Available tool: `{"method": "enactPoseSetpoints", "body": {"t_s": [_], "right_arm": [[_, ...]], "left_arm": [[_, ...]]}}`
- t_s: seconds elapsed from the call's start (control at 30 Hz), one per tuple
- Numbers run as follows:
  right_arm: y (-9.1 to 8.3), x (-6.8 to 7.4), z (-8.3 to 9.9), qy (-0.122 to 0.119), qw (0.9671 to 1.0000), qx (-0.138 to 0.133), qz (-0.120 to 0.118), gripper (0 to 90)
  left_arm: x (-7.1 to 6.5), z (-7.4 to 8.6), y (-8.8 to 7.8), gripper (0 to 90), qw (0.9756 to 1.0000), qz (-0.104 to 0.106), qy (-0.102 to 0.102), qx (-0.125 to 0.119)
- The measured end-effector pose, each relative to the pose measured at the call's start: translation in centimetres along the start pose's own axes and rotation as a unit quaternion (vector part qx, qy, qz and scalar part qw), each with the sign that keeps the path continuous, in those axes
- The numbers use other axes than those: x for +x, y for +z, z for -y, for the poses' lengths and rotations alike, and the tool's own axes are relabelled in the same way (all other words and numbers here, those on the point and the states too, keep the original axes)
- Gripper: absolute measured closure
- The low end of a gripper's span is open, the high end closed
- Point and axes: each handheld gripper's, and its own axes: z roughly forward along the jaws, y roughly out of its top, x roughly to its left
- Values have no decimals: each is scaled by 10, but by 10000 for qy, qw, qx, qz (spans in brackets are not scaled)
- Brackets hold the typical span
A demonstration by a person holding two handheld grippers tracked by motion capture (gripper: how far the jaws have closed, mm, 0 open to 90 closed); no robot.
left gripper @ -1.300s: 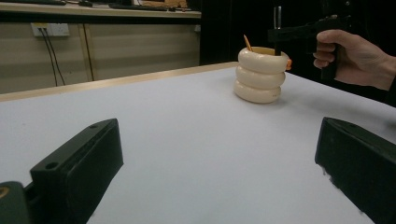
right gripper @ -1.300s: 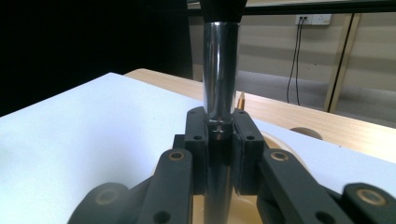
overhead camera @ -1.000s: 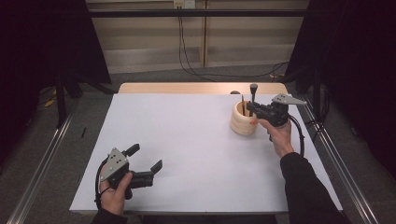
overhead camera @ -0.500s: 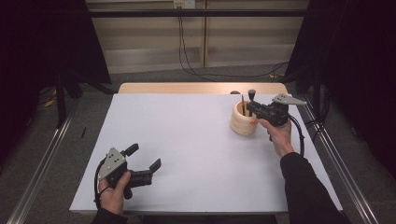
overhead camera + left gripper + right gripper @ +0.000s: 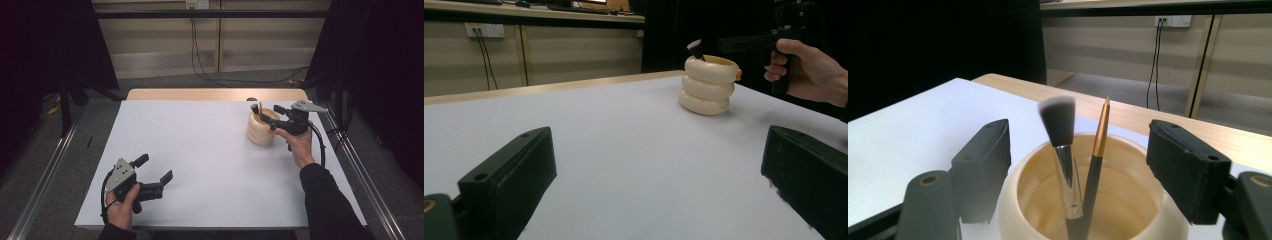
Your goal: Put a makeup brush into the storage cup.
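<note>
Released since the earlier frame, the makeup brush (image 5: 1062, 145) is now seen standing inside the cream ringed holder (image 5: 261, 129) beside a gold-tipped pencil (image 5: 1099, 145). Right tool (image 5: 266, 120) jaws have just been opening, spread above the holder. Left tool (image 5: 156, 170) is held spread, well apart from the holder.

One cream ribbed holder (image 5: 261, 129), two brushes inside: one fluffy dark-bristled brush (image 5: 1062, 145) and one slim gold-collared brush (image 5: 1096, 155). Two handheld grippers: left gripper (image 5: 152, 174), right gripper (image 5: 266, 114). One white table (image 5: 210, 165).
</note>
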Motion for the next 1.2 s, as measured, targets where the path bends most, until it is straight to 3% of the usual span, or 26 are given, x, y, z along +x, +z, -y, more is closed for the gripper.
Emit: {"method": "enactPoseSetpoints", "body": {"t_s": [0.27,0.63,0.77,1.2], "right_arm": [[0,4,-3,-23,10000,-14,62,5],[-2,5,-5,46,9998,-70,179,14],[-5,9,-5,-75,9994,-64,328,12],[-21,17,-11,-164,9989,-201,394,4]], "left_arm": [[0,0,0,10,10000,-18,16,2],[1,-1,1,10,10000,-3,-15,-27],[1,-1,0,10,10000,-60,-42,-23],[-2,0,4,10,9999,-103,-96,-33]]}}
